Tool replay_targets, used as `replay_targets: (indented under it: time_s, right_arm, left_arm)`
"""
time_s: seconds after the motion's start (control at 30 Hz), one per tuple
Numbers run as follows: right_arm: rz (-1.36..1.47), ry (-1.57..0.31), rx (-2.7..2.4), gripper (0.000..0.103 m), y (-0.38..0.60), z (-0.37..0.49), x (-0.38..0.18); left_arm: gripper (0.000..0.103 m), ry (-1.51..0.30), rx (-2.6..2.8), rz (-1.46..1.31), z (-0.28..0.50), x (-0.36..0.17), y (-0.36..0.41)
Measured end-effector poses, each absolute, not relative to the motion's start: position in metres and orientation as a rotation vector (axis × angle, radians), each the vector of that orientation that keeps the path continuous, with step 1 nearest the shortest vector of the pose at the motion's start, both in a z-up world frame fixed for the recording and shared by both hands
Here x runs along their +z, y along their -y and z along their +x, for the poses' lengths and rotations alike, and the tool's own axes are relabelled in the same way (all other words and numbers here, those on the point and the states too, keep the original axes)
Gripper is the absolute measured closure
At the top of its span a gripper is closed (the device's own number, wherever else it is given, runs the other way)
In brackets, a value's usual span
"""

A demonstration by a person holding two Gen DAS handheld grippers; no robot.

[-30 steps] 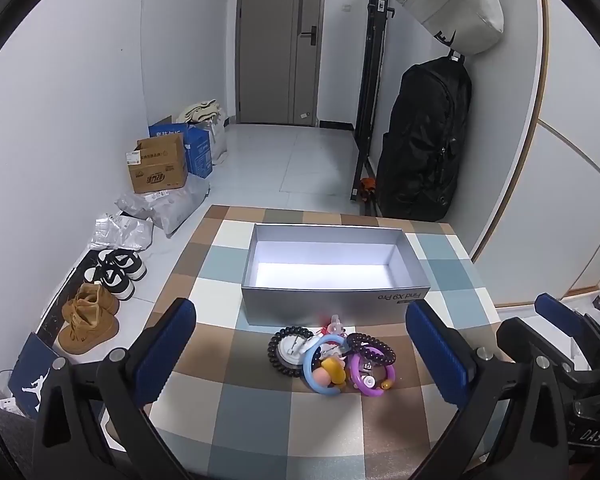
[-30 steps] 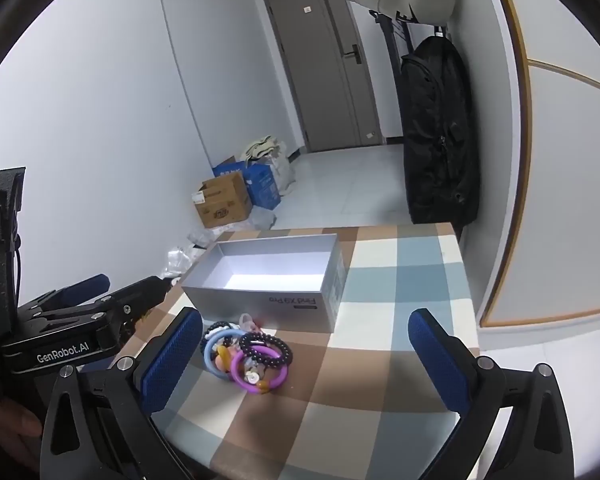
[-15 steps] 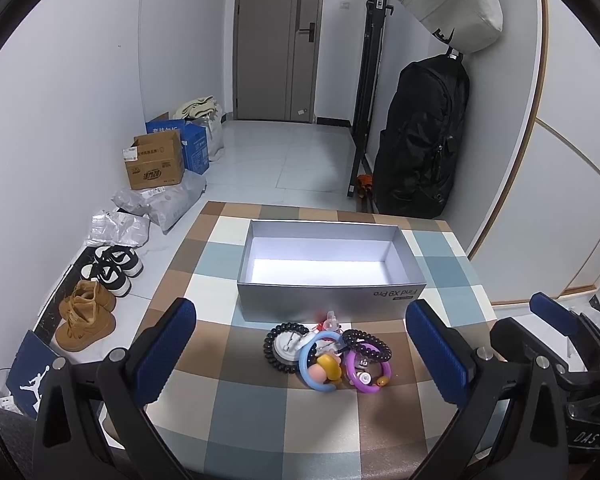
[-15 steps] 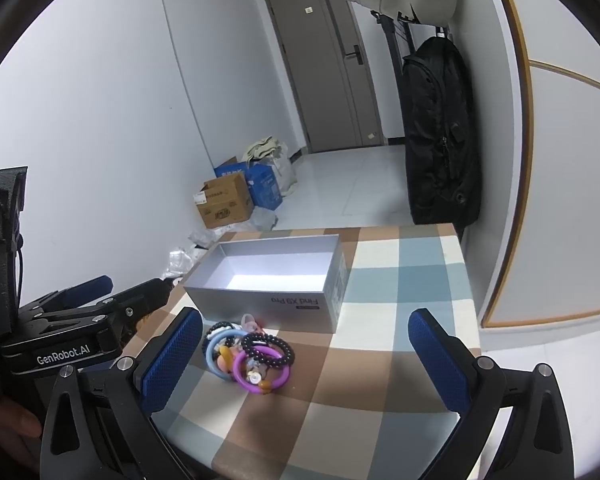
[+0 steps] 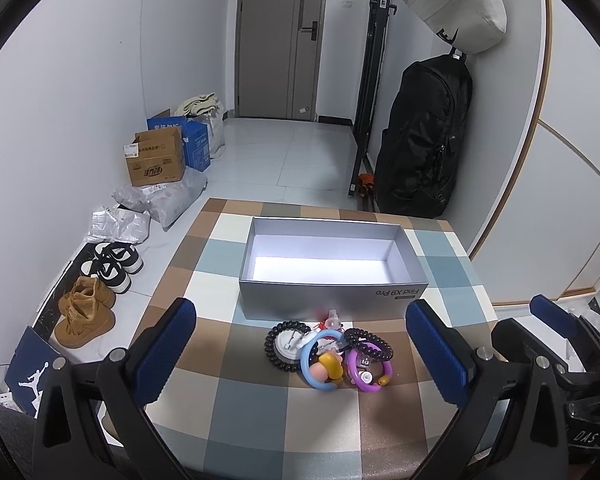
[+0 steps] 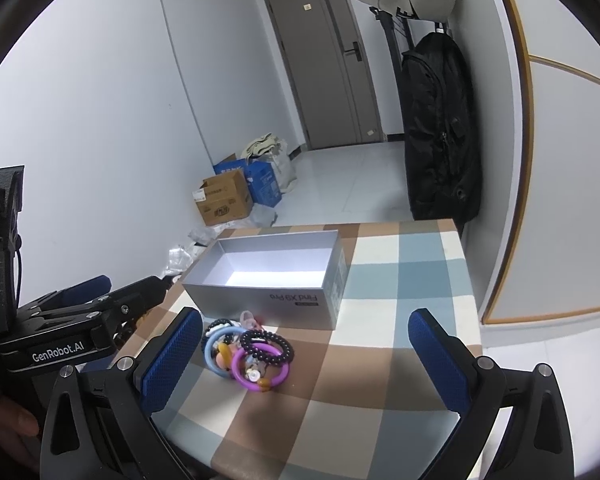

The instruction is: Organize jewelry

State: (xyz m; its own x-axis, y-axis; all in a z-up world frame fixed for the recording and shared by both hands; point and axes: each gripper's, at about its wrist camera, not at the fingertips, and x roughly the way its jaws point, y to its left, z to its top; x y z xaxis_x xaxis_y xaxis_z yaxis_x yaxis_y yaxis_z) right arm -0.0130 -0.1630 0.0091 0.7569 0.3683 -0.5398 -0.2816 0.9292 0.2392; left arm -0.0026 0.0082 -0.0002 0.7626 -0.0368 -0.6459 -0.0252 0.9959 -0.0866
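Observation:
A pile of jewelry (image 5: 328, 352) lies on the checkered table: a black bead bracelet, a blue ring, a purple ring (image 5: 370, 372) and small charms. It also shows in the right wrist view (image 6: 248, 352). Just behind it stands an open, empty silver box (image 5: 332, 300), also seen in the right wrist view (image 6: 268, 296). My left gripper (image 5: 300, 344) is open and empty, above the table's near edge in front of the pile. My right gripper (image 6: 300, 352) is open and empty, to the right of the pile. The left gripper's body (image 6: 60, 340) shows at the left of the right wrist view.
The table (image 5: 260, 412) has a blue, brown and white check cloth. Beyond its left edge on the floor are shoes (image 5: 96, 300), bags and cardboard boxes (image 5: 156, 160). A black backpack (image 5: 424, 140) hangs by the wall beyond the far right corner.
Both grippers stay open and empty. The left wrist view has drifted slightly back and left, so the pile sits a little nearer the middle. The jewelry and box have not moved.

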Motion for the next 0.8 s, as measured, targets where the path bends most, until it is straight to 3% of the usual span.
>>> replay_targets:
  time_s: [0.8]
  right_arm:
    - [0.146,-0.619,0.354,0.000,0.1615,-0.0130,0.0077]
  left_arm:
    - [0.001,-0.727,-0.022,-0.118,-0.0013,-0.0016,-0.0100]
